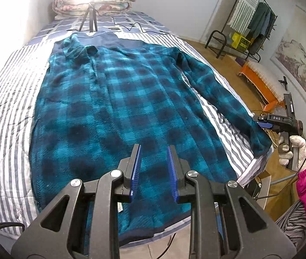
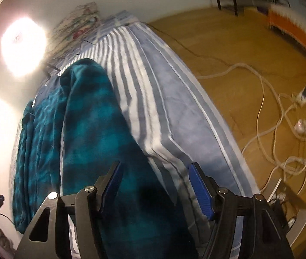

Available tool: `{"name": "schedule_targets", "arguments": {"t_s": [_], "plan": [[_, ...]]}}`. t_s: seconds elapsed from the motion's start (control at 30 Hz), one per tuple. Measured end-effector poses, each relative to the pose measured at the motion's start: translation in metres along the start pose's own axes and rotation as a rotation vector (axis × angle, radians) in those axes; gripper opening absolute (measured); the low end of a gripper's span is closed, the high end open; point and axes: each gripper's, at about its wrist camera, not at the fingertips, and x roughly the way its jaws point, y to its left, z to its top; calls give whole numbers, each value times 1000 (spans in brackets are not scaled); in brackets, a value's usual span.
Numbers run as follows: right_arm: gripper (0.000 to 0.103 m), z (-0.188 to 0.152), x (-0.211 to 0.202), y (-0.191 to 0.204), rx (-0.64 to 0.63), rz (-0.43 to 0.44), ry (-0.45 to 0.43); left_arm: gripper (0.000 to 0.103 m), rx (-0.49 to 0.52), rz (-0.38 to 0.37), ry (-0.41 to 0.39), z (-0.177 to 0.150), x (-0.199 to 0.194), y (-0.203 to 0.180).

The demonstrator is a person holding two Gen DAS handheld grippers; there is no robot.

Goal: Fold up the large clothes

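A teal and dark-blue plaid fleece shirt (image 1: 114, 99) lies flat, collar far, on a striped bed quilt (image 1: 3, 116). My left gripper (image 1: 154, 147) hovers over the shirt's near hem, its blue pads a little apart with nothing between them. The shirt's right sleeve (image 1: 222, 95) runs to the bed's right edge. There a gloved hand (image 1: 291, 149) holds my right gripper (image 1: 261, 122) beside the cuff. In the blurred right wrist view the right gripper (image 2: 155, 165) stands wide open above the sleeve (image 2: 101, 125), which lies under the gap. The pads do not press on it.
A small tripod (image 1: 89, 19) and folded quilts (image 1: 94, 2) sit at the bed's head. A clothes rack (image 1: 252, 21) and an orange bench (image 1: 258, 79) stand on the wooden floor to the right. Loose white cables (image 2: 282, 129) lie there too.
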Motion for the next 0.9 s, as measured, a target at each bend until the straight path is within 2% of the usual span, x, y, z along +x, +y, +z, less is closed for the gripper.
{"name": "schedule_targets", "arguments": {"t_s": [0.17, 0.27, 0.33, 0.37, 0.43, 0.6, 0.73, 0.83, 0.9], "plan": [[63, -10, 6, -13, 40, 34, 36, 23, 23, -8, 6, 3, 9, -12], [53, -17, 5, -14, 28, 58, 60, 23, 37, -7, 9, 4, 13, -17], [31, -21, 5, -11, 16, 69, 83, 23, 37, -7, 12, 5, 15, -18], [27, -22, 5, -9, 5, 58, 89, 23, 37, -7, 12, 6, 16, -18], [5, -22, -1, -4, -15, 38, 84, 23, 38, -9, 10, 7, 16, -19], [1, -13, -41, 8, -9, 55, -11, 23, 40, -10, 5, 8, 15, -21], [0, 1, -95, 19, 14, 116, -167, 23, 49, -13, 6, 7, 15, -23], [0, 5, -130, 44, -60, 31, -289, 23, 51, -15, 8, 7, 16, -24], [0, 1, -135, 66, -113, 21, -306, 23, 48, -15, 5, 6, 15, -23]]}}
